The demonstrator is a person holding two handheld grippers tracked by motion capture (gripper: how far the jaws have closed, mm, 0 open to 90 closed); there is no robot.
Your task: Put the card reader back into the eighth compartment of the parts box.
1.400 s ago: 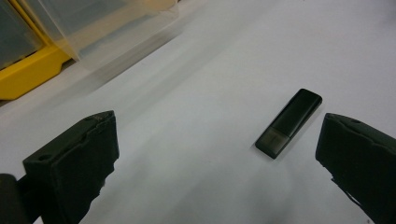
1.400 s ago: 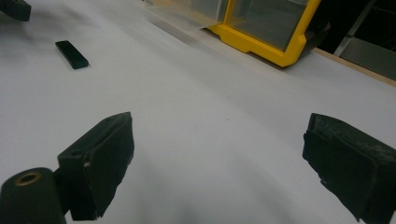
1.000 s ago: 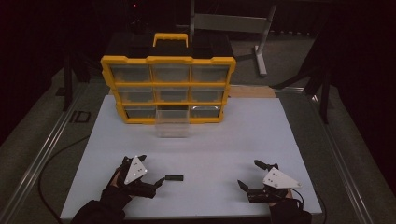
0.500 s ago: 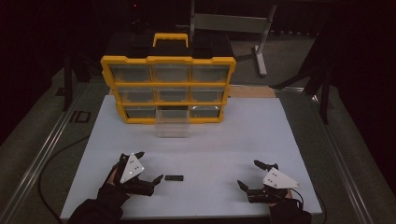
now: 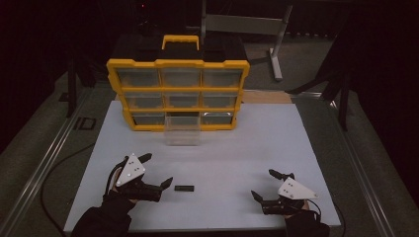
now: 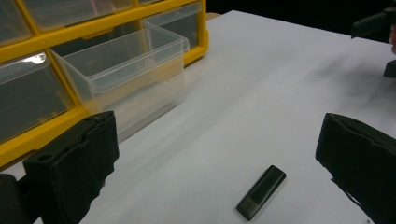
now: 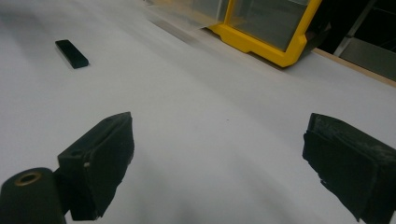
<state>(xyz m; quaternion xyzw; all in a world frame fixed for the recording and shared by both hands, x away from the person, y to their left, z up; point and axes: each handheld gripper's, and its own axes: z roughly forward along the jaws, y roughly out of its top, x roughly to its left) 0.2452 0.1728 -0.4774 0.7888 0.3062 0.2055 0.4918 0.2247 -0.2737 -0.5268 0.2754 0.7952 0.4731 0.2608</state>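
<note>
While both claws rest low on the white worktop [image 5: 247, 148], the small black bar [image 5: 184, 187] lies flat on it between them, much nearer the left one. Seen from the high view, the left claw [image 5: 158, 170] sits at about 7 o'clock on the sheet, its jaws spread wide and holding nothing, with the lower jaw tip just beside the bar's left end but not touching it. In the left gripper view the bar [image 6: 261, 192] lies ahead of the open jaws, nearer the right one, tilted with its far end toward 1 o'clock.

Over at 5 o'clock the right claw [image 5: 269, 185] is also wide open and empty, well apart from the bar. Its own view shows the bar [image 7: 71, 53] far off at 10 o'clock.

Toward 12 o'clock stands the yellow drawer cabinet [image 5: 178, 94], three rows of three clear drawers. One clear drawer [image 5: 182, 132], from the middle of the bottom row, is pulled out onto the worktop in front of the cabinet; the left gripper view shows this drawer [image 6: 126, 70] with no contents visible.
</note>
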